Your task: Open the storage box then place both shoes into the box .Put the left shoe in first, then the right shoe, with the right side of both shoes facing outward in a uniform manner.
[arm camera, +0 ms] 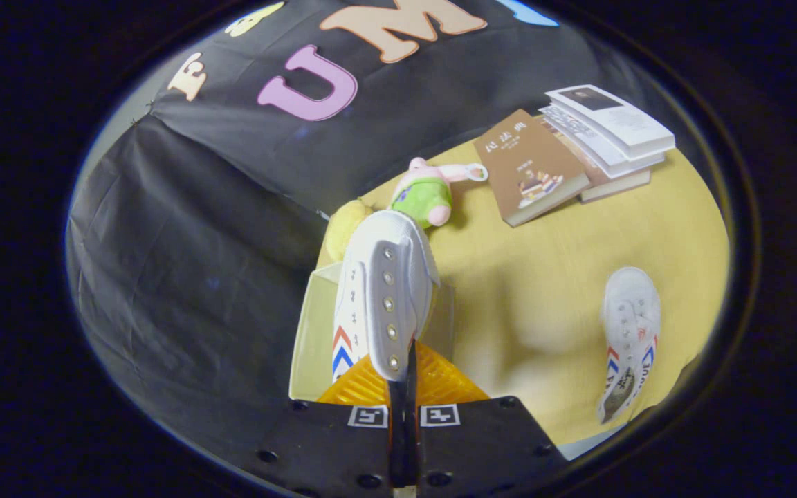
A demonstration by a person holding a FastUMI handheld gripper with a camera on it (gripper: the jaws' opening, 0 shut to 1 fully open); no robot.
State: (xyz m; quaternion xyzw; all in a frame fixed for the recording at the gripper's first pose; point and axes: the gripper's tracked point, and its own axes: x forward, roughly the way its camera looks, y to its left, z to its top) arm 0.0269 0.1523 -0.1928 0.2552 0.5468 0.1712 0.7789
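My gripper (404, 377) is shut on a white sneaker (379, 290), both fingers pinching the edge of its eyelet strip. The shoe hangs toe-away, with red and blue chevrons on its side, over the open pale yellow storage box (312, 332) below the fingers. The box's inside is largely hidden by the shoe. A second white sneaker (628, 332) with the same stripes lies on the yellow table (544, 277), off to the right of the fingers.
A pink and green plush toy (426, 194) and a yellow plush (343, 225) lie just beyond the box. A brown book (530, 166) and a stack of books (606, 135) sit farther back on the table. Black cloth walls stand behind and to the left.
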